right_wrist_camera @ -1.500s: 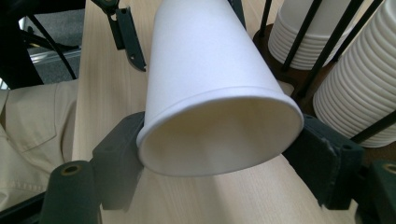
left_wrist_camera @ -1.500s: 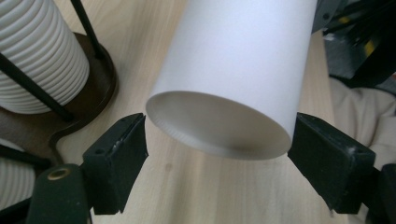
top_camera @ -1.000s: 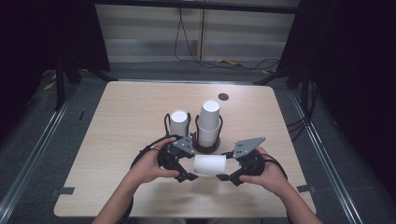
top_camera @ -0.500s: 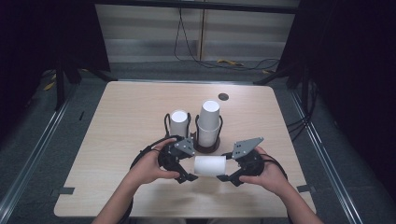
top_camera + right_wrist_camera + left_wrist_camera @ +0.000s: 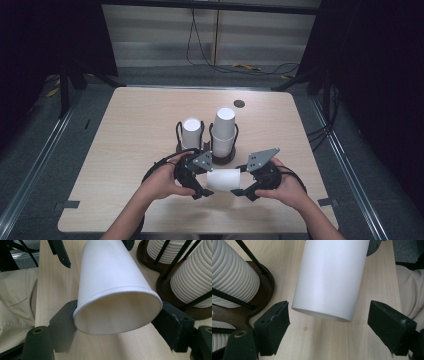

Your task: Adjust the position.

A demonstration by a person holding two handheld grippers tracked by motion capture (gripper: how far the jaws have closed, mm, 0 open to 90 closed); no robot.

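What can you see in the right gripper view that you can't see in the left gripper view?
The right gripper view looks into the white paper cup's open mouth, with the right hand-held gripper pressing its rim on both sides. The left gripper view sees the cup's closed bottom end, with the left hand-held gripper standing open, its jaws apart from the cup, having just been opening. Both share the cup, the wooden table and the ribbed cup stacks in their dark holder.

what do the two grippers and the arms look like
Both the left gripper and the right gripper are black, each with two blocky black jaws and a grey three-cornered plate on top. A thin black cable loops from each over the table. The forearms are bare, with no sleeves showing.
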